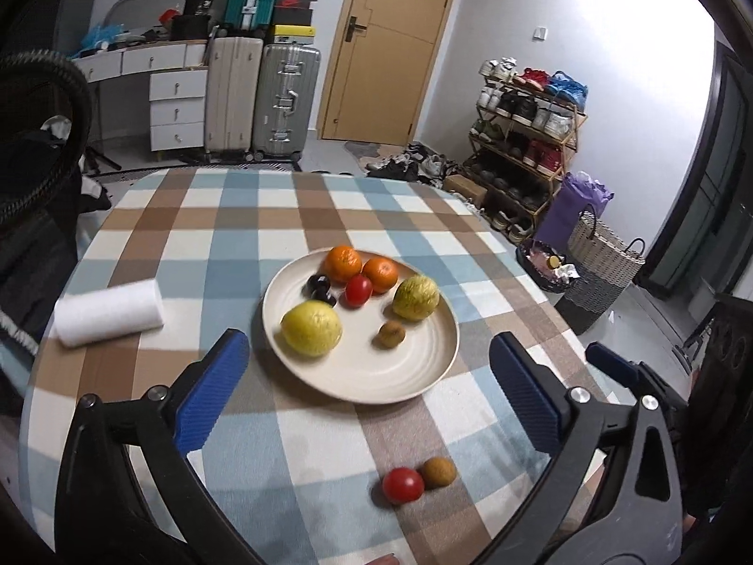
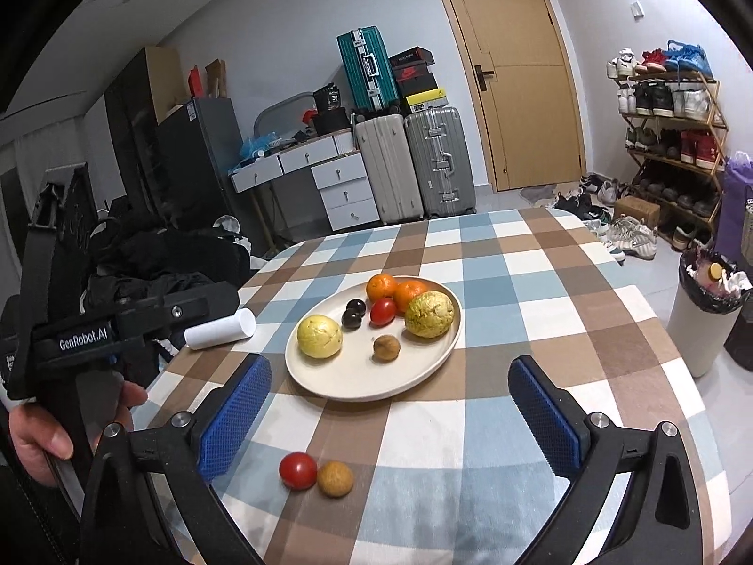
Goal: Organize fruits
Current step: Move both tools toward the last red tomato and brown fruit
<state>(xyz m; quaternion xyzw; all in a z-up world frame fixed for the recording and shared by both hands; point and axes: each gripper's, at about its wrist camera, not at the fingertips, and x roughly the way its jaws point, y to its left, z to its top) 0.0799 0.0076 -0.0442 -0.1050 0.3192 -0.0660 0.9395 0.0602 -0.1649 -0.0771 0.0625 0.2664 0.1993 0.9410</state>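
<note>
Lying near the table's front edge, tomato and longan sit between the right gripper's wide, empty fingers.

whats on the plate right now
On the plate: two oranges, two yellow-green fruits, a red tomato, two dark plums and a small brown fruit. Whatever the fruit covers is hidden.

Even indoor light, strong fisheye warp

Bright glare washes the wall at upper right in the left wrist view; fruit throws soft shadows on the plate; dark vignette rings both frames, and door edges bow
</note>
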